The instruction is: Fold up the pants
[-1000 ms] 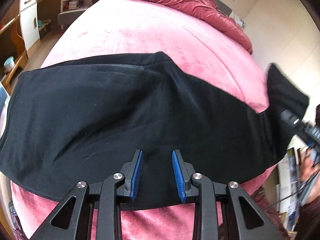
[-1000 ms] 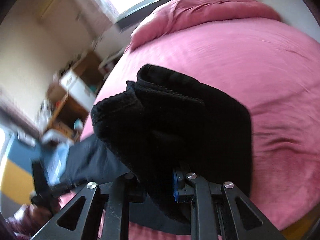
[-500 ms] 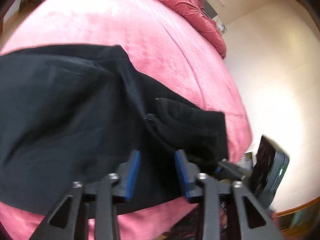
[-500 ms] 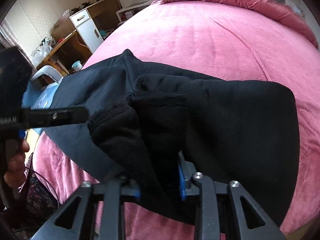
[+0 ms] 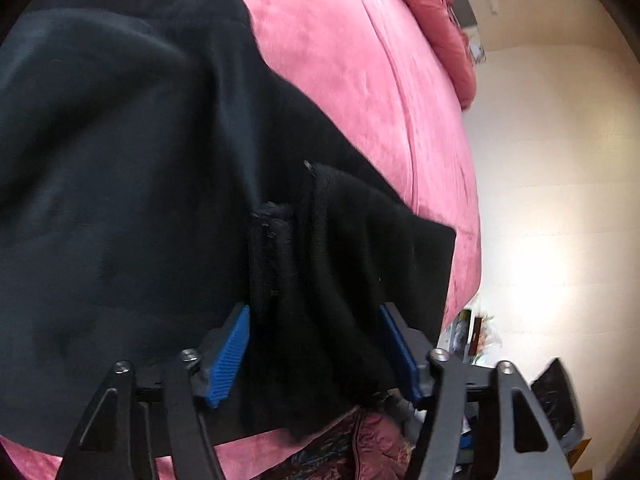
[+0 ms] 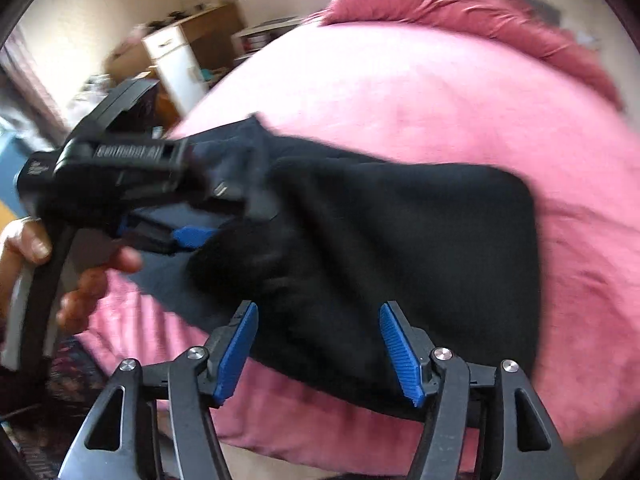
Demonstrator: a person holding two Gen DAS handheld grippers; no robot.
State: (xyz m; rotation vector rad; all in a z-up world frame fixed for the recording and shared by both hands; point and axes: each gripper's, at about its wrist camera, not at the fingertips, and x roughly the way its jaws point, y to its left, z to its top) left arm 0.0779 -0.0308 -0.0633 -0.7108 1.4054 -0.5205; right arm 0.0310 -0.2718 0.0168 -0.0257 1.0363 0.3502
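Observation:
The black pants [image 5: 132,184] lie across the pink bed, with the leg end [image 5: 360,248] folded over onto them. My left gripper [image 5: 316,348] is open, its blue pads on either side of the bunched cuff. My right gripper [image 6: 318,348] is open and empty, just above the folded fabric [image 6: 400,240]. The left gripper also shows in the right wrist view [image 6: 120,184], held by a hand over the pants' left part.
The pink bedspread [image 6: 440,92] fills most of both views, with a crumpled pink duvet [image 6: 460,8] at the head. A white cabinet and wooden desk [image 6: 176,60] stand beyond the bed. The bed edge [image 6: 320,432] is close below the right gripper. A cream wall [image 5: 560,160] lies to the right.
The right gripper has let go of the pants leg and opened wide. The leg end now lies folded on the pants. The left gripper has moved right onto the cuff and opened wider.

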